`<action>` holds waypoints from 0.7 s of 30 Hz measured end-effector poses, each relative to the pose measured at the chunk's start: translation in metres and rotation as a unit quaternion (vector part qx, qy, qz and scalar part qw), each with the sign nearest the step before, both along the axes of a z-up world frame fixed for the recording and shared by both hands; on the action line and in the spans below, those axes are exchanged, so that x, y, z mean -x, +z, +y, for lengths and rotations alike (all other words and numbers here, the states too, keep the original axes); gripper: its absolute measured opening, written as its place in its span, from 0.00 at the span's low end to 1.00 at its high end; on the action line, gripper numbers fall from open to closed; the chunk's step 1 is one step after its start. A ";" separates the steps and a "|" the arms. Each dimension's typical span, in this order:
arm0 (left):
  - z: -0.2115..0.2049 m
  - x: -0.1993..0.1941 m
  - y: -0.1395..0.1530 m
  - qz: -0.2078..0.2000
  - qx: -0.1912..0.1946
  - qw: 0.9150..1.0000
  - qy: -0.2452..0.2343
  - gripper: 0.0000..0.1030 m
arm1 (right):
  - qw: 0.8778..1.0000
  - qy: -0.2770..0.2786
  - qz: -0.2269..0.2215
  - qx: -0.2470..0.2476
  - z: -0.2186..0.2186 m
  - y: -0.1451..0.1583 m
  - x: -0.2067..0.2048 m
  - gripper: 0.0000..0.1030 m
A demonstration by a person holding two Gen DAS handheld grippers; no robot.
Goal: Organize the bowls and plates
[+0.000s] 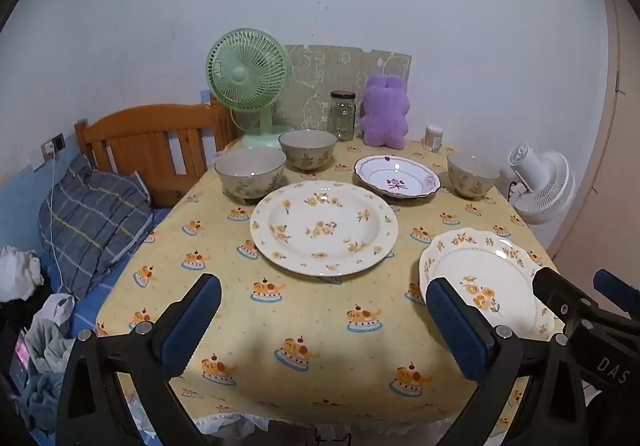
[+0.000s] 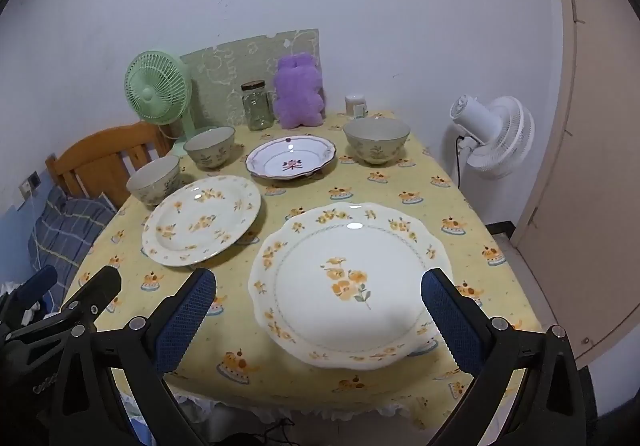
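the scalloped plate lies straight ahead of the right tongs — the nearer pair; left tongs sit beside it, both pairs apart, empty.

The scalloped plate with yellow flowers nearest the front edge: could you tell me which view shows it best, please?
The right wrist view: the scalloped plate shows nearly whole and central. In the left wrist view the plate lies at the lower right, partly hidden behind the left hand-held gripper.
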State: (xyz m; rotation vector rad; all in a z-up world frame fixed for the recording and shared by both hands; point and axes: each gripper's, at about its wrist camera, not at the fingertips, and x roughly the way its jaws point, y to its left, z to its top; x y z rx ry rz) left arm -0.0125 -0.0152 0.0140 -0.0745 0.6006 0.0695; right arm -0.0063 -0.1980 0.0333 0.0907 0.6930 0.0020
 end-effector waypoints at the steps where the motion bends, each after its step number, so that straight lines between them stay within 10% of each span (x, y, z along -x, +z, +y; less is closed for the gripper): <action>1: 0.000 0.000 0.001 -0.002 0.002 1.000 -0.002 1.00 | 1.000 -0.001 -0.001 0.000 -0.001 0.000 0.000 1.00; 21: 0.001 -0.003 0.009 -0.022 0.002 1.000 -0.007 1.00 | 1.000 -0.014 -0.010 0.025 0.001 0.008 -0.002 1.00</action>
